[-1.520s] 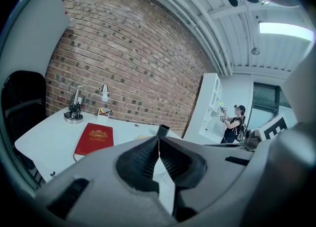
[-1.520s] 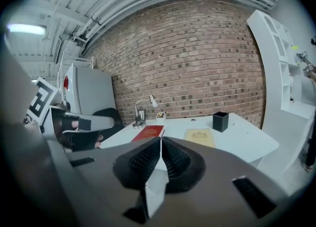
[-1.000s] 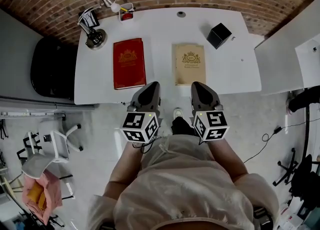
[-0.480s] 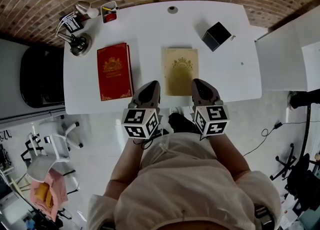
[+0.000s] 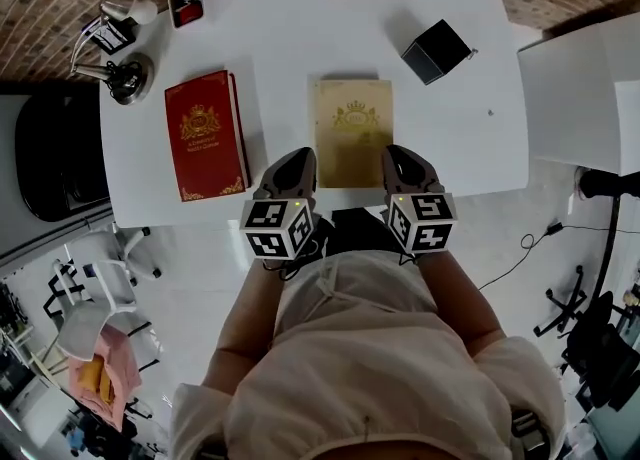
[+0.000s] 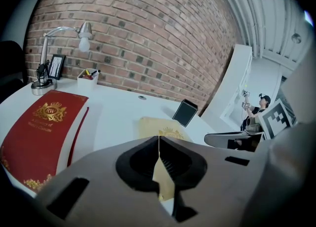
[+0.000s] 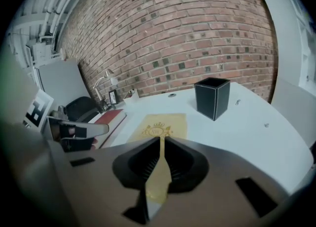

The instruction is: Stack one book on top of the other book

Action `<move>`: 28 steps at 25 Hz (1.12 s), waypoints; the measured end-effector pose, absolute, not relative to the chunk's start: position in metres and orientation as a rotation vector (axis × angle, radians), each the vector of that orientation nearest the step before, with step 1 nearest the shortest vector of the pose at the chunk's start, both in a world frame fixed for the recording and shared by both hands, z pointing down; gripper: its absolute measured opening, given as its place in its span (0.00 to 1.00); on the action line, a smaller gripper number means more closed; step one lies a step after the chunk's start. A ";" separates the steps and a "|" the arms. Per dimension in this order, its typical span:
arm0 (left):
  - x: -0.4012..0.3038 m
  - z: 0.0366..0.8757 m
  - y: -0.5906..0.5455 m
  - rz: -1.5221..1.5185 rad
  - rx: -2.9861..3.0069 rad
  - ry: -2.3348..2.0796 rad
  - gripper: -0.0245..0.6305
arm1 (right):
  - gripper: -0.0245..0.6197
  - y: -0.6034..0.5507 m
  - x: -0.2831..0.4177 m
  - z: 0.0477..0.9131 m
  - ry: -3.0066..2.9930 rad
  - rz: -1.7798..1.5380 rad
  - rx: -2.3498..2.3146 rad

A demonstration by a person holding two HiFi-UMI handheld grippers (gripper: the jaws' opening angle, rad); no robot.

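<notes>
Lying flat at the left of the white table (image 5: 300, 38), the red book (image 5: 205, 136) looks like a thick hardcover: stiff, probably rather heavy, with a smooth cover that may slip. I would take it by its long edges, one gripper on each side, because it seems too wide for one pair of jaws. The left gripper (image 5: 292, 158) has its jaws pressed together with nothing between them, at the near table edge between the two books. The gold book (image 5: 350, 133) lies flat in the middle, apart from the red one. It seems thinner and lighter, so probably the easier one to lift. The right gripper (image 5: 401, 155), also closed and empty, is at that book's near right corner. Each cover bears a gold crest with small lettering below; I cannot read it.
</notes>
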State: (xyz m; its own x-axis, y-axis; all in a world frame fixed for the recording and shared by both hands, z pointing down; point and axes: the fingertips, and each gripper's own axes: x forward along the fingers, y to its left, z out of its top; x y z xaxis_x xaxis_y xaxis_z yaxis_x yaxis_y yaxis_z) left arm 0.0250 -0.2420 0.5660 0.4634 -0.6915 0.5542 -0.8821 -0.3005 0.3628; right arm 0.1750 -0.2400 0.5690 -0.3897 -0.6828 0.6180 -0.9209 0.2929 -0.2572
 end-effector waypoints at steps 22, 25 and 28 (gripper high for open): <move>0.054 0.644 -0.243 0.482 1.935 -0.998 0.43 | 0.38 -0.247 0.168 0.634 -2.089 1.197 1.286; 0.054 0.647 -0.242 0.418 1.871 -0.947 0.42 | 0.38 -0.244 0.169 0.640 -2.062 1.371 1.277; 0.055 0.649 -0.243 0.392 1.844 -0.920 0.42 | 0.38 -0.243 0.169 0.641 -2.049 1.399 1.269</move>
State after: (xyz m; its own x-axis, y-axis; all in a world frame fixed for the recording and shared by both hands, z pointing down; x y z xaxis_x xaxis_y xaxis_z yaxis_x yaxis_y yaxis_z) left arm 0.0548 -0.2426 0.6487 0.6584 -0.4181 0.6258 -0.7409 -0.2134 0.6368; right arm 0.1694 -0.2432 0.6406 -0.5359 -0.4744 0.6984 -0.8232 0.1098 -0.5570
